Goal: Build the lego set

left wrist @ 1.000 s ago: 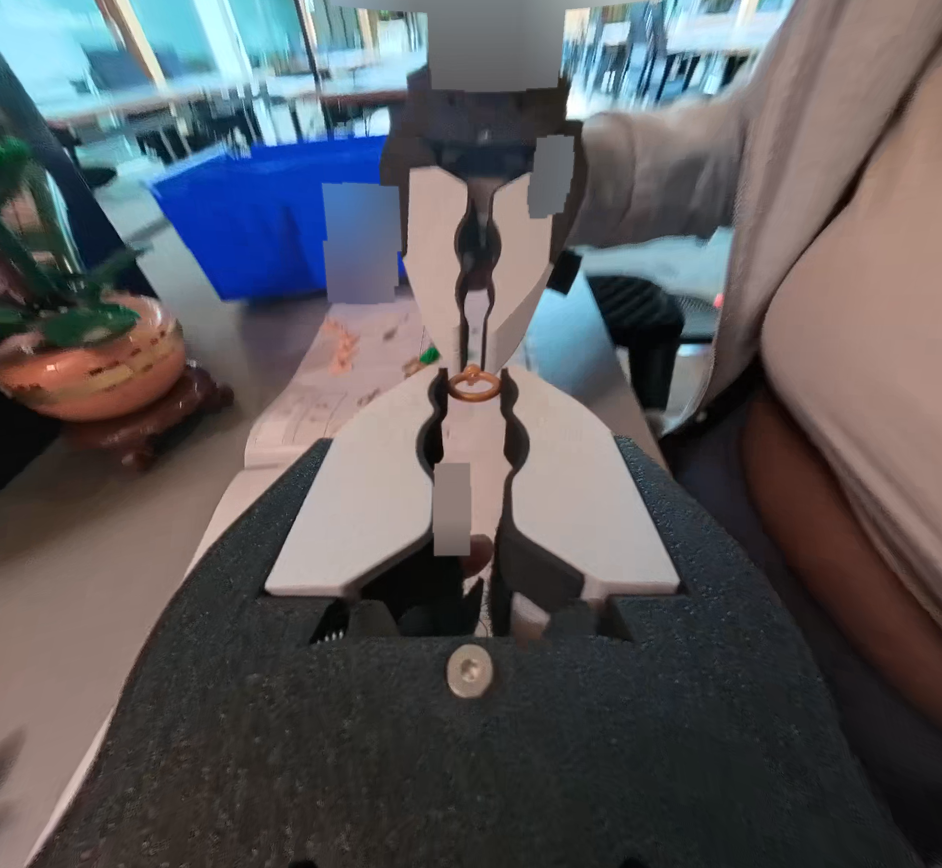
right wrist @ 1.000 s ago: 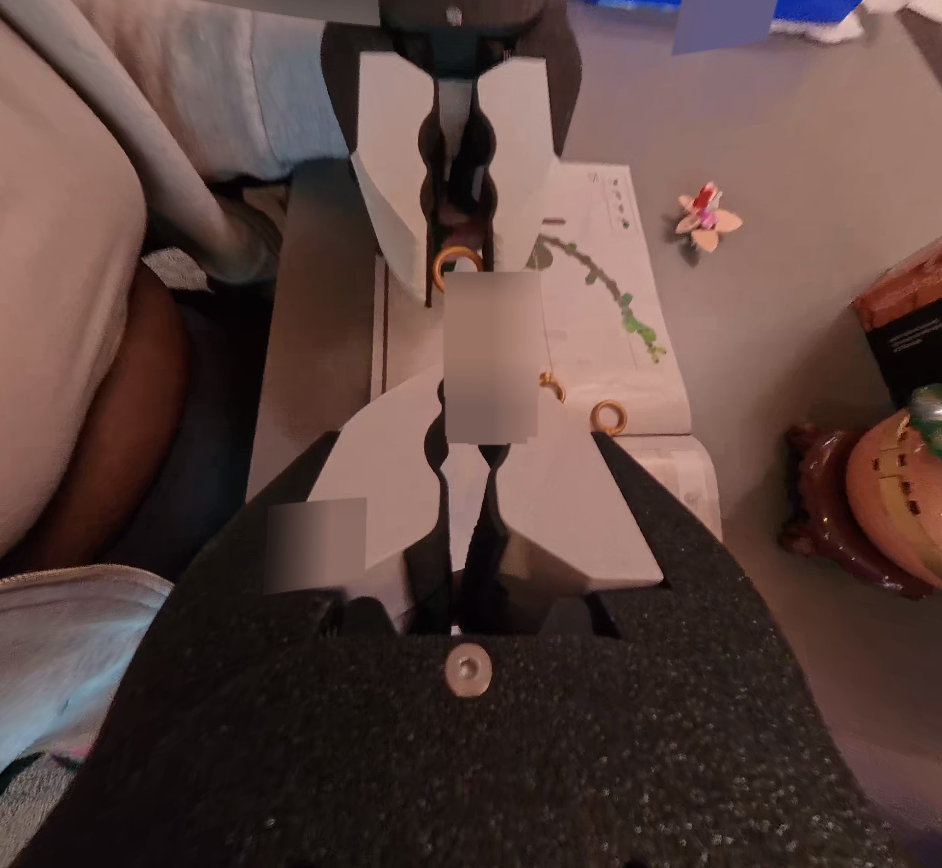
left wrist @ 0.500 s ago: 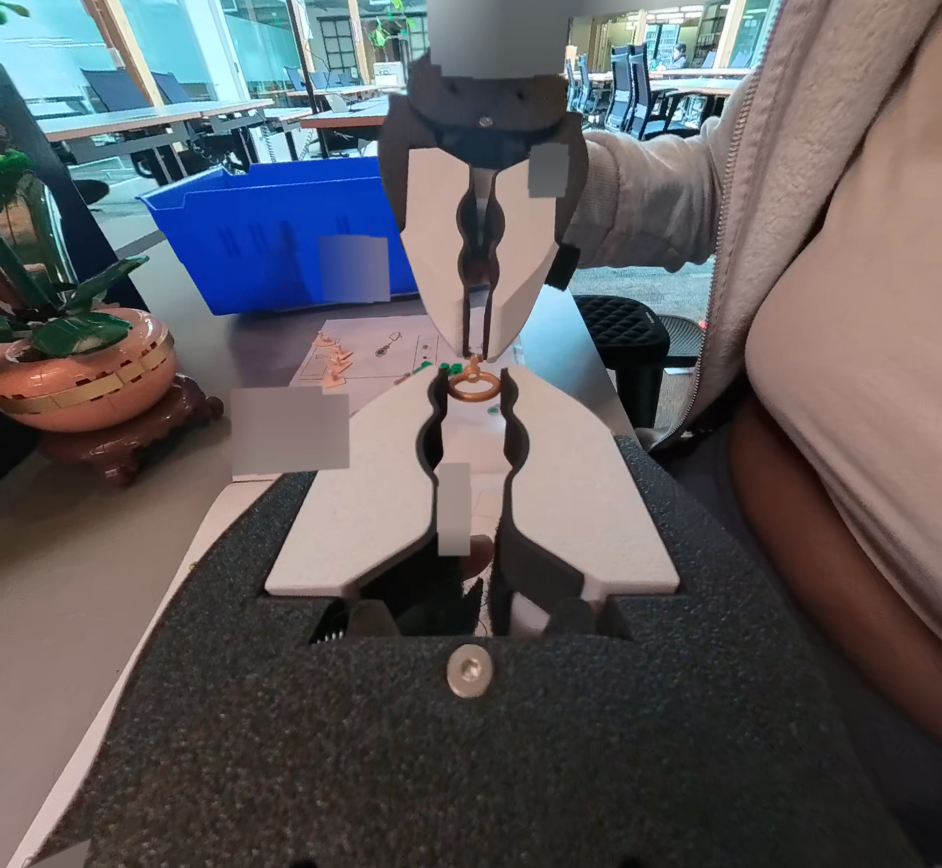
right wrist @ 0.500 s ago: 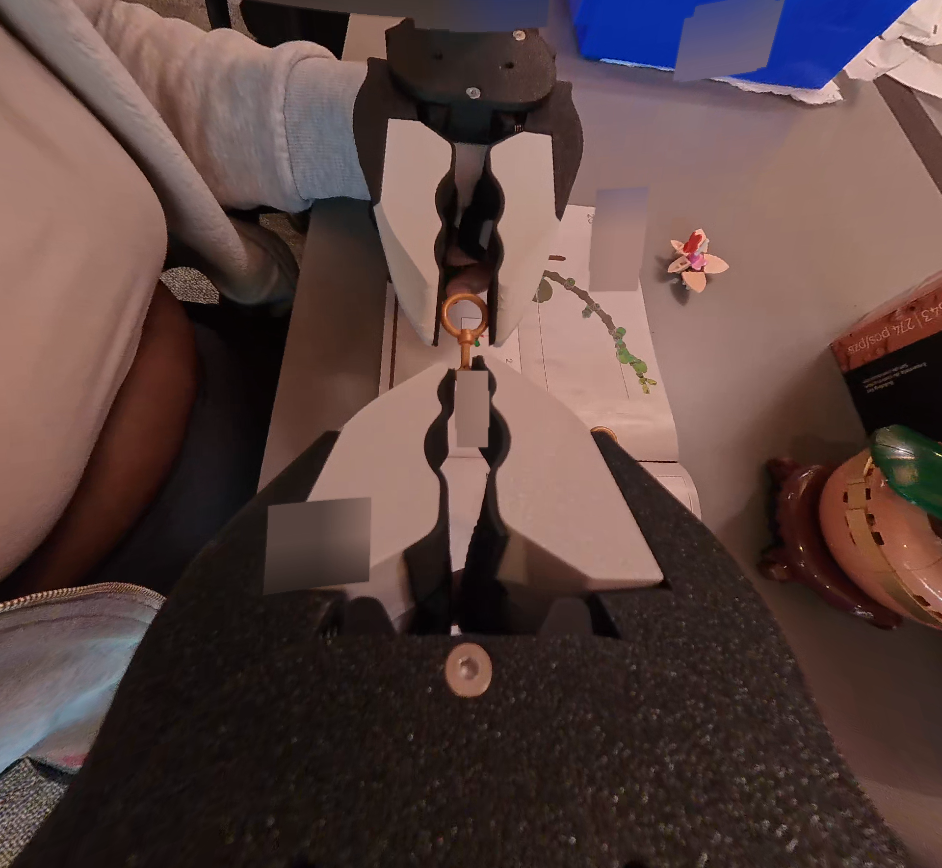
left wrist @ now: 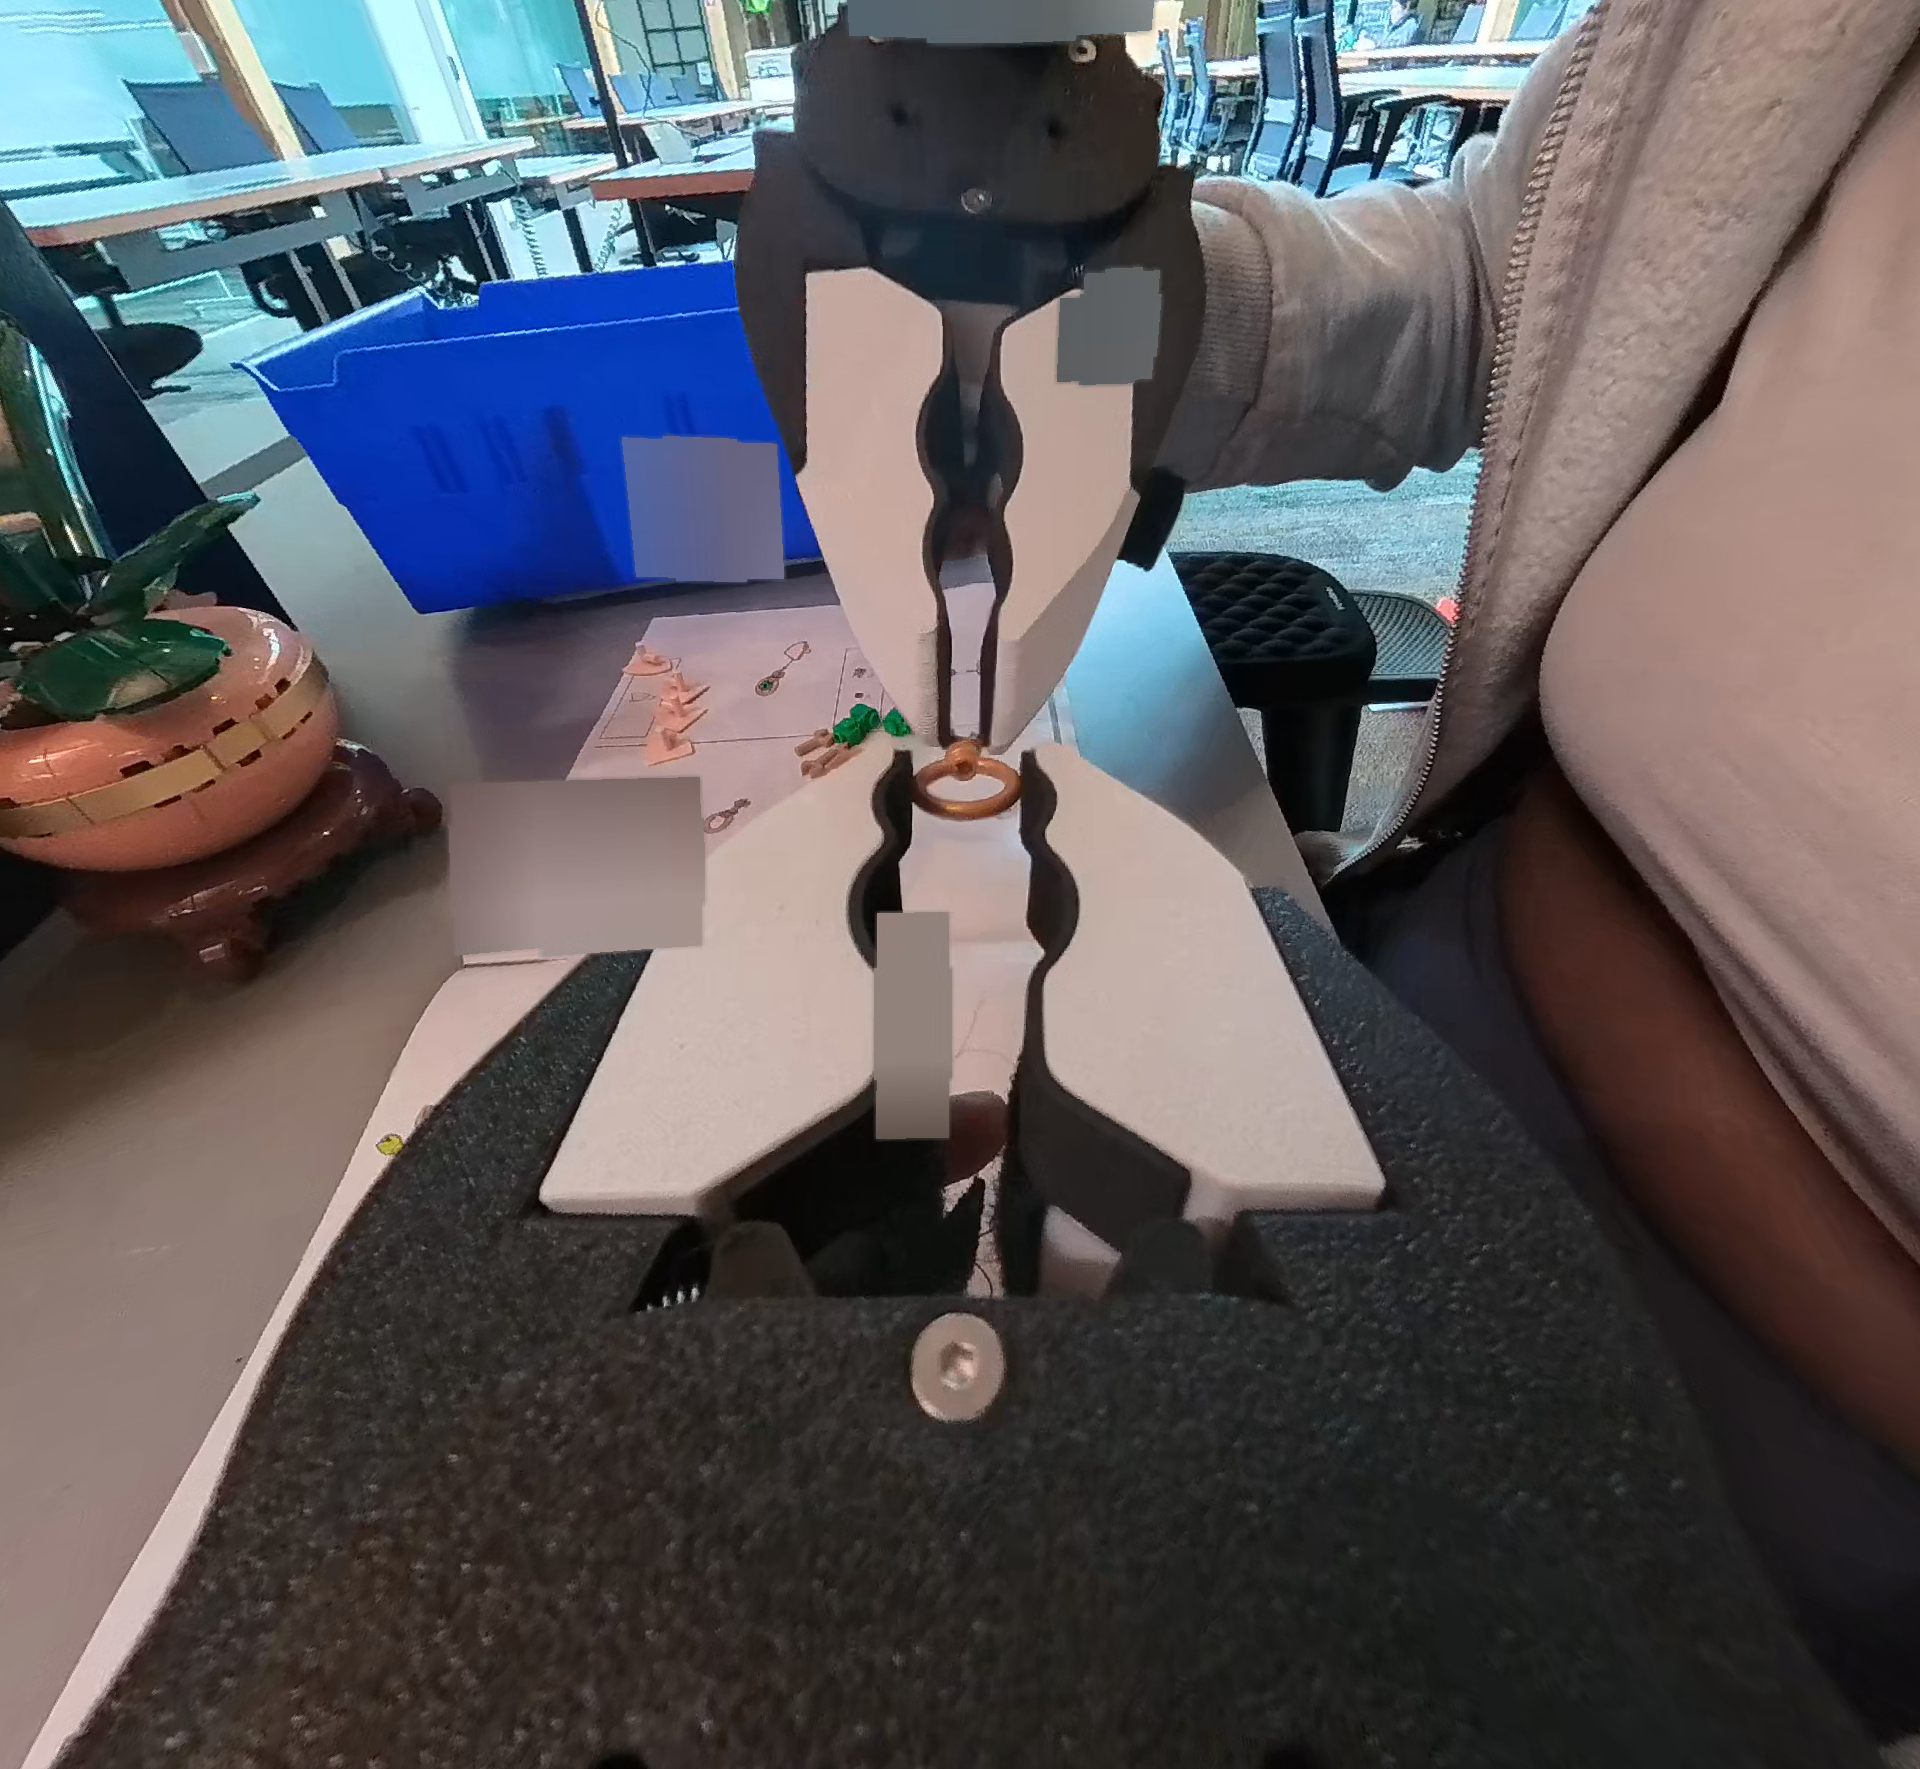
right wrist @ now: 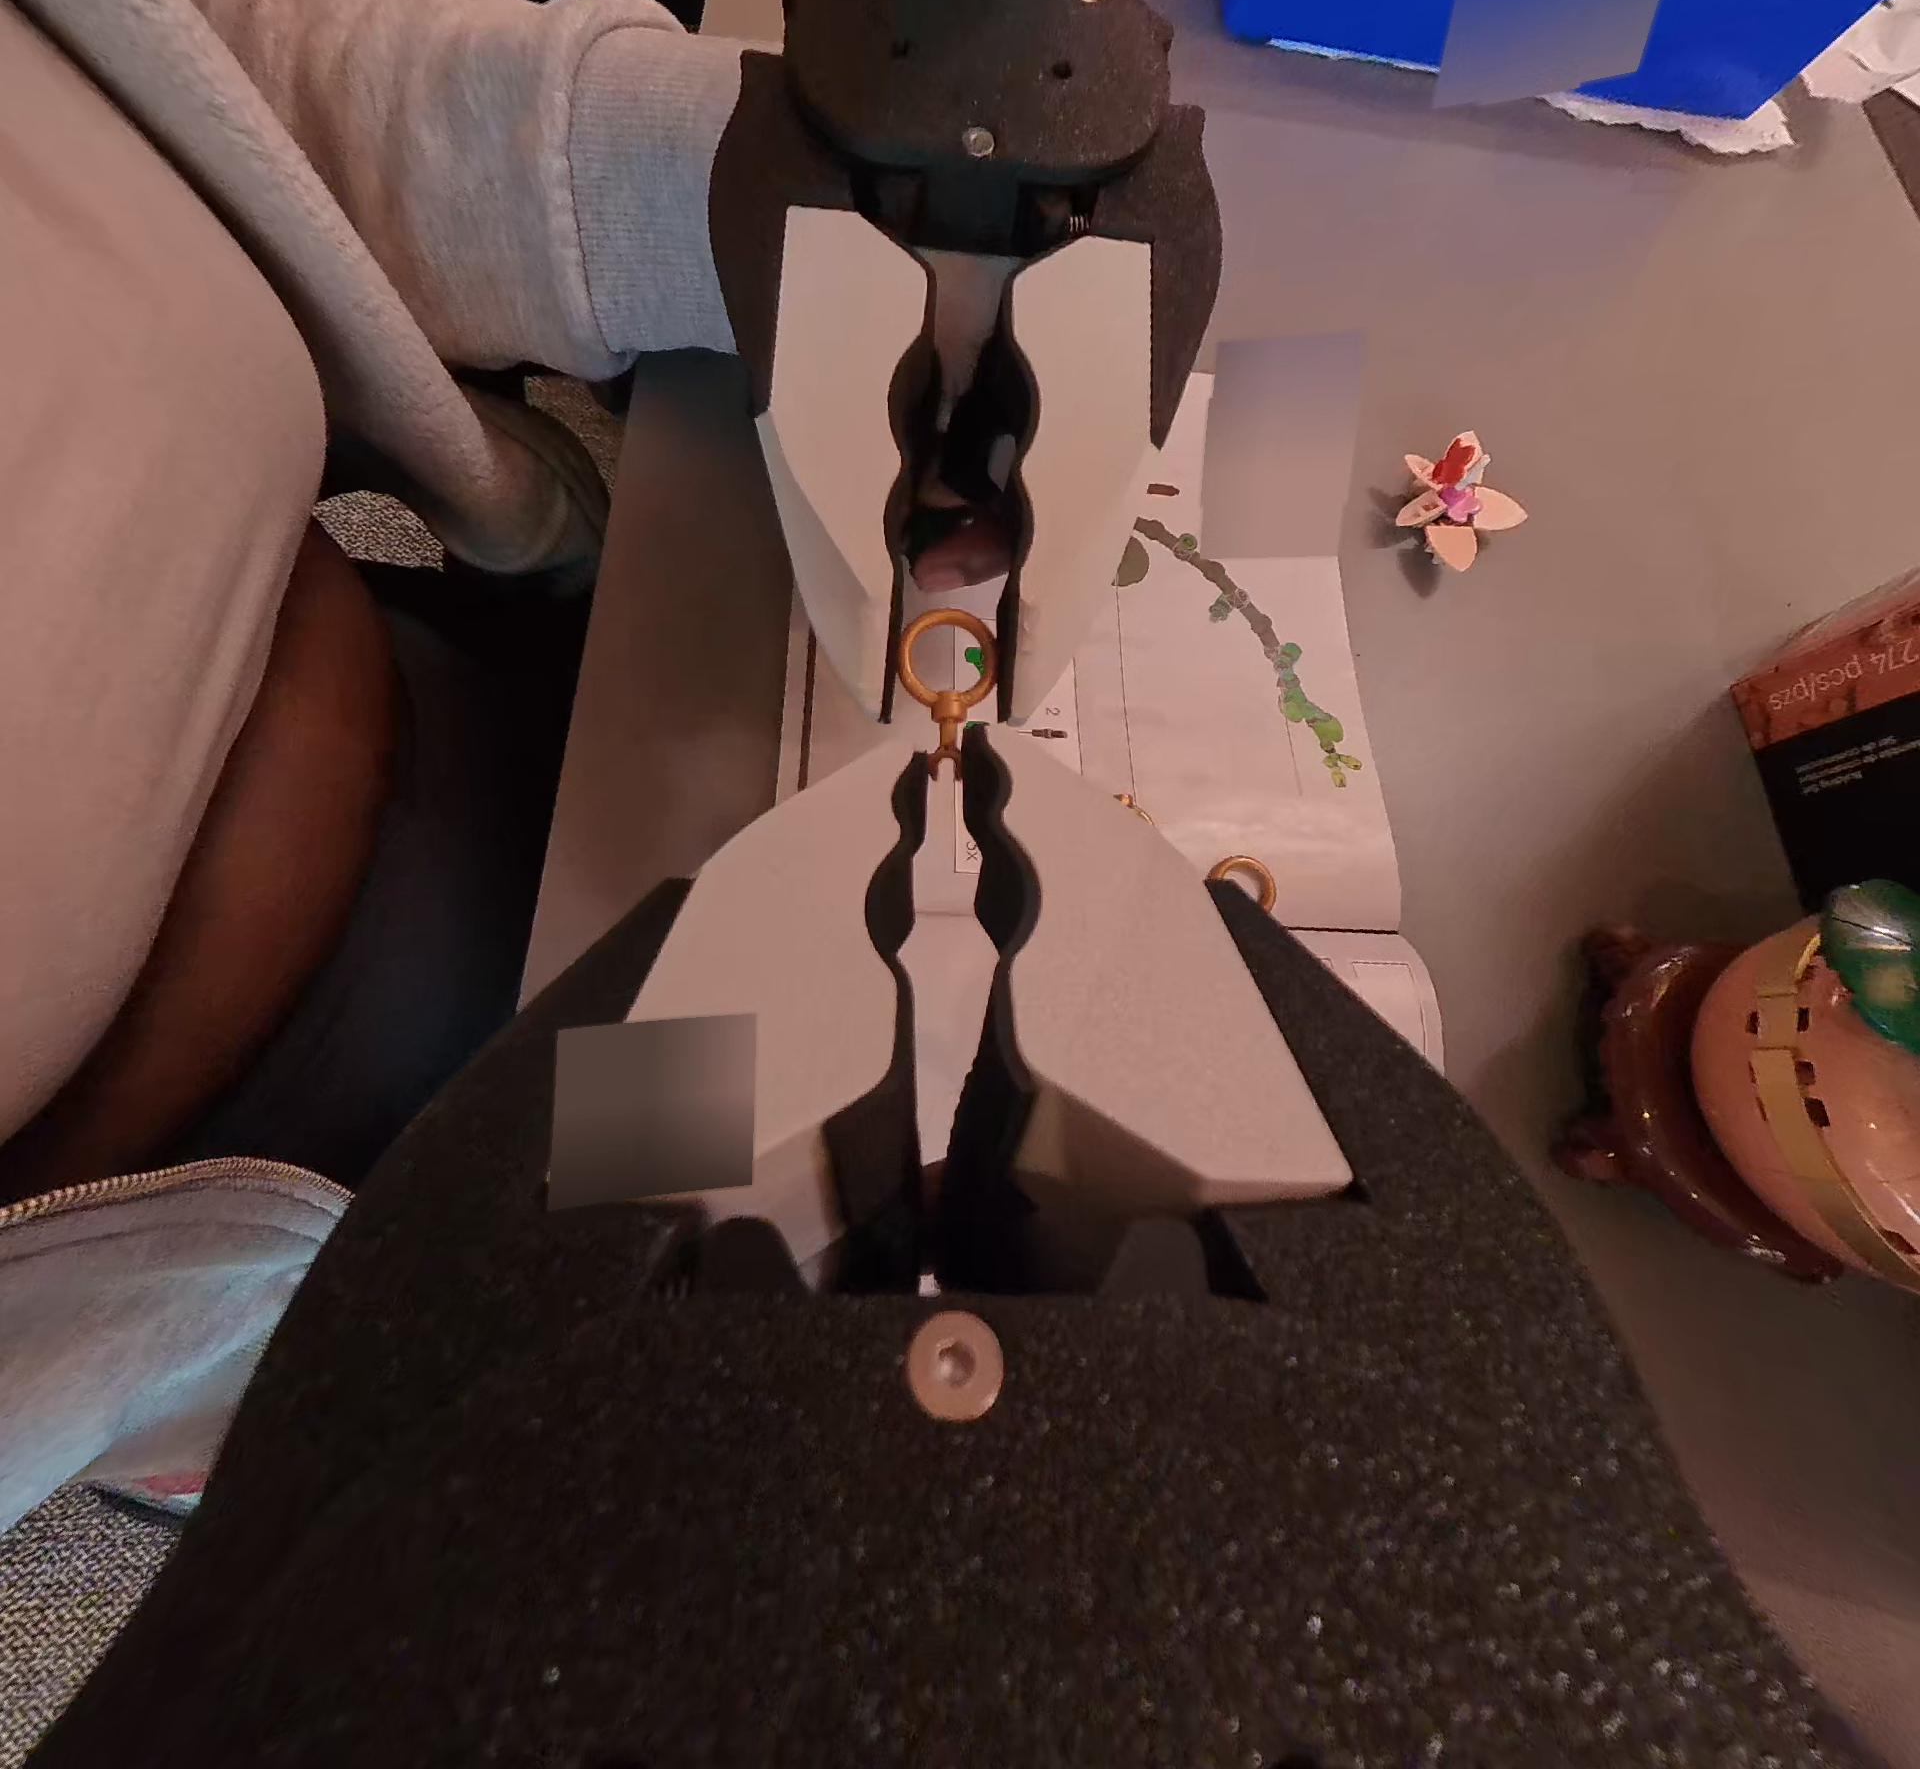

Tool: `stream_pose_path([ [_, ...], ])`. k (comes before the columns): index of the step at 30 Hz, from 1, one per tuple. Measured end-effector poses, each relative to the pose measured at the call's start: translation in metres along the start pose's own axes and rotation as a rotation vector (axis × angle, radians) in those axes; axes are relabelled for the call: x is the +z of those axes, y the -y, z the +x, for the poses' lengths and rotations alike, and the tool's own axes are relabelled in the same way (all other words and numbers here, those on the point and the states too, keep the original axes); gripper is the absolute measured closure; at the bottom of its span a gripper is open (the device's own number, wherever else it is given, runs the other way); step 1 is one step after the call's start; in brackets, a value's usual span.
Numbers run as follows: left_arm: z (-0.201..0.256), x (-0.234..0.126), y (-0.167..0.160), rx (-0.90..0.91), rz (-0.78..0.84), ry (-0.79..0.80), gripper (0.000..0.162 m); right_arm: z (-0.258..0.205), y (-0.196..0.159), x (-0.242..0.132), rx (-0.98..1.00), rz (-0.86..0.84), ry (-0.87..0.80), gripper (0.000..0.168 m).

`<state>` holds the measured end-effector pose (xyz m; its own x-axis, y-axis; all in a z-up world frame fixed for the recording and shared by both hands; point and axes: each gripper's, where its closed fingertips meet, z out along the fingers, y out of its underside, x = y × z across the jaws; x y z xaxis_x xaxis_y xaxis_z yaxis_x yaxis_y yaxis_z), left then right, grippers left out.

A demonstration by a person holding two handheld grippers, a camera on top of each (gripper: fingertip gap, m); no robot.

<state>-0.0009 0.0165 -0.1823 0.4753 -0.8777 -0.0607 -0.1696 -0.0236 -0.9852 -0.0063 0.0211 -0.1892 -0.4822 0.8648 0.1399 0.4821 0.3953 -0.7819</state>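
Note:
My left gripper (left wrist: pixel 964 772) is shut on a gold ring piece (left wrist: pixel 963 792), held flat between its tips. In the right wrist view the ring (right wrist: pixel 943 654) has a short stem pointing at my right gripper (right wrist: pixel 943 765). The right gripper is shut on a small gold clip (right wrist: pixel 943 761) that touches the end of that stem. The two grippers face each other tip to tip above the open instruction booklet (right wrist: pixel 1226 743). In the left wrist view the right gripper (left wrist: pixel 964 734) comes down from above, and the clip is mostly hidden between its tips.
A pink lego pot with green leaves (left wrist: pixel 156 743) stands on a brown base at the left. A blue bin (left wrist: pixel 499 431) is behind. Tan pieces (left wrist: pixel 670 711) and green pieces (left wrist: pixel 862 727) lie on the booklet. A small flower (right wrist: pixel 1455 514), a spare gold ring (right wrist: pixel 1242 878) and a box (right wrist: pixel 1839 743) lie nearby.
The two grippers have drawn together tip to tip. The clip in the right gripper now meets the stem of the ring in the left gripper. The views have steadied.

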Motion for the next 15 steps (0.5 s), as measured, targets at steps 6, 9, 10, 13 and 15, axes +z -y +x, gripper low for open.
stream_pose_path([
  [6, 0.0009, 0.0014, -0.0031, 0.010, -0.025, 0.002, 0.142, -0.0007, -0.0019, 0.0006, 0.000, -0.001, 0.000, 0.162],
  [9, 0.0009, 0.0016, -0.0038, 0.013, -0.029, 0.001, 0.142, -0.0019, -0.0026, 0.0006, 0.013, 0.012, -0.002, 0.162],
  [10, 0.0010, 0.0017, -0.0038, 0.013, -0.029, -0.001, 0.143, -0.0021, -0.0022, 0.0009, 0.017, 0.019, -0.002, 0.162],
  [13, 0.0006, 0.0028, -0.0052, 0.010, -0.043, -0.001, 0.143, -0.0060, 0.0017, 0.0006, 0.029, 0.059, 0.020, 0.168],
  [15, 0.0024, 0.0041, -0.0067, 0.019, -0.057, -0.010, 0.143, -0.0050, -0.0001, 0.0011, 0.038, 0.062, 0.015, 0.168],
])
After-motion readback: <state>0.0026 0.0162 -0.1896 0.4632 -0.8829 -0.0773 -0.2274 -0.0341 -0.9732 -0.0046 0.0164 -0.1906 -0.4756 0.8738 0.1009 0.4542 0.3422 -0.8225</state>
